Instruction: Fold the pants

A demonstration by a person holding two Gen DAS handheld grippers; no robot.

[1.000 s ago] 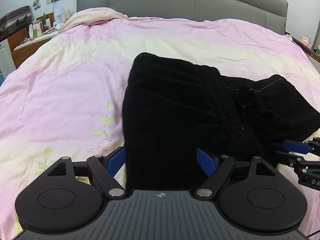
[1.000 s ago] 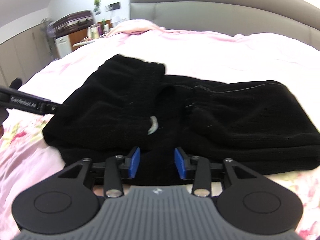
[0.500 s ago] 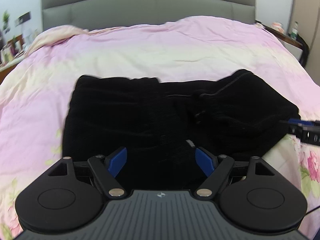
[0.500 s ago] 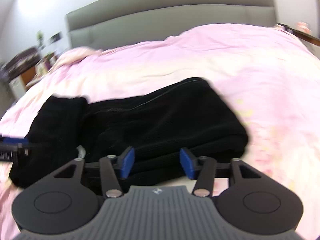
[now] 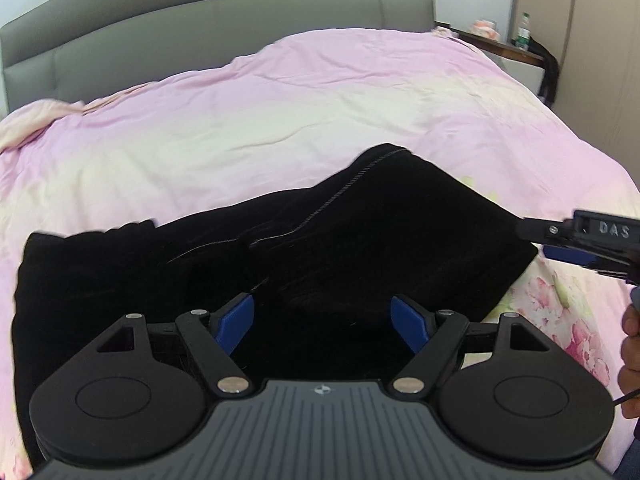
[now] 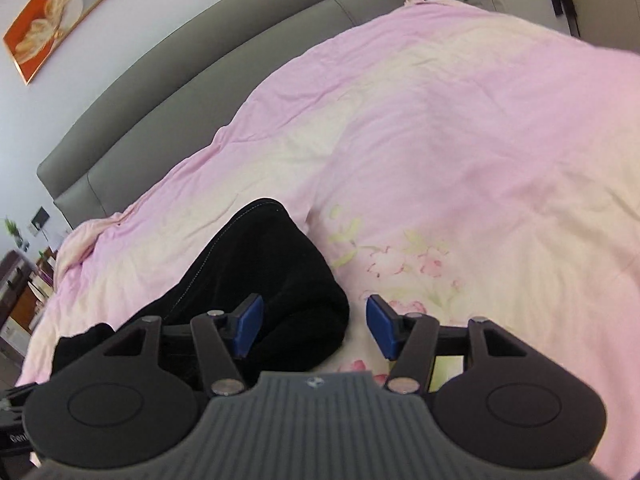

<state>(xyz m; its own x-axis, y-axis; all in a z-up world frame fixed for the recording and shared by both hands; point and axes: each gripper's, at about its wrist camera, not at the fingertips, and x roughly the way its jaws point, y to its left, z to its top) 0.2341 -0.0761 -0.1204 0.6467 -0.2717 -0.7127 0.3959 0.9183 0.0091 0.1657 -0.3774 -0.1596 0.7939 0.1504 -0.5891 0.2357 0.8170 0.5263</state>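
Left-wrist view, from left to right: the grey padded headboard stood behind a bed spread with a pink and cream floral duvet, on which the black pants lay as a bunched, partly folded heap across the near half. The left gripper hung over the near edge of the pants, its blue-padded jaws standing wide apart with black fabric below them but nothing pressed between the pads. At the right edge the right gripper reached in beside the right-hand end of the pants, with part of a hand below it and a bedside shelf carrying a bottle in the far corner. Right-wrist view, from left to right: a framed picture hung above the headboard, and the end of the pants lay under the left pad. The jaws of the right gripper had just been opening and stood apart, holding nothing, bare duvet beneath the right pad.
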